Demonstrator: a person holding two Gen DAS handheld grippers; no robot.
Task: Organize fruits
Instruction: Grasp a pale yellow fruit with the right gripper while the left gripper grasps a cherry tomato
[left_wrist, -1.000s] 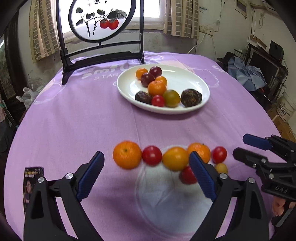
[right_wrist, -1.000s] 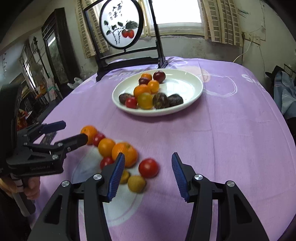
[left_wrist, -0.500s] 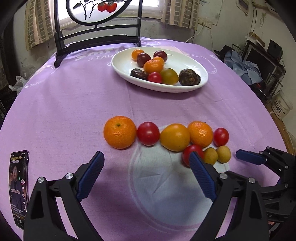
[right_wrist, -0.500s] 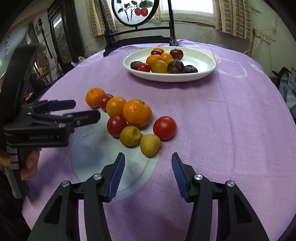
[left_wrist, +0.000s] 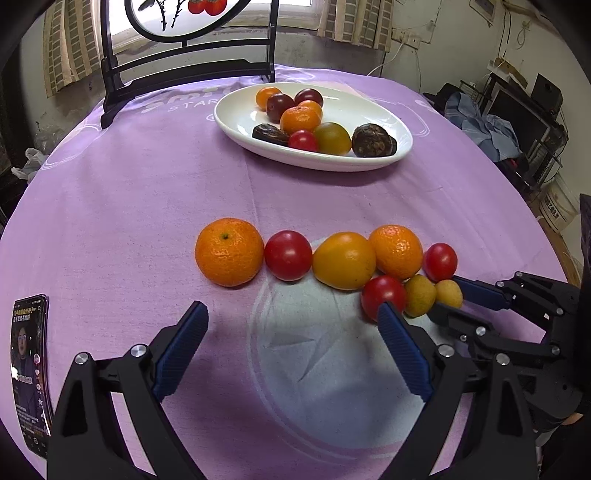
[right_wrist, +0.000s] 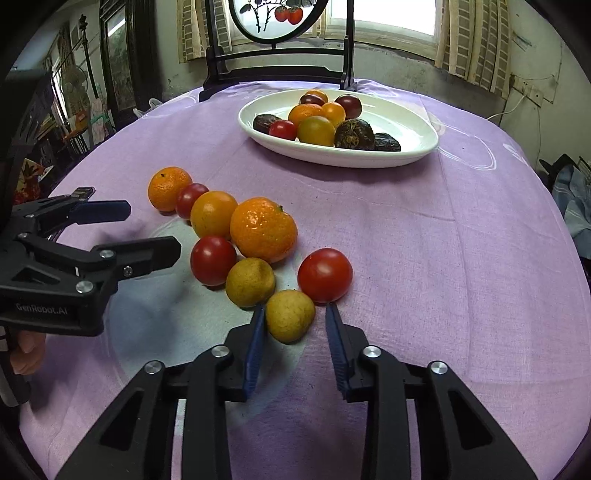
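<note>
A: Item: yellow fruit (right_wrist: 290, 314), on the surface (right_wrist: 424, 258), nearest of the loose cluster. Right claw (right_wrist: 295, 325)?
B: Clenched on it, a pad each side. Left claw (left_wrist: 291, 321): released, empty.
A: Step?
B: Pickup, by my reading. Next: lift clear of the tomato (right_wrist: 325, 274), carry to the plate (right_wrist: 417, 155).

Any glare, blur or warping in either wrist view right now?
Left wrist: sharp, table edge bowed by fisheye, corners dark. Right wrist: sharp, window blown out, highlights on red tomato, soft shadow under left tongs.
</note>
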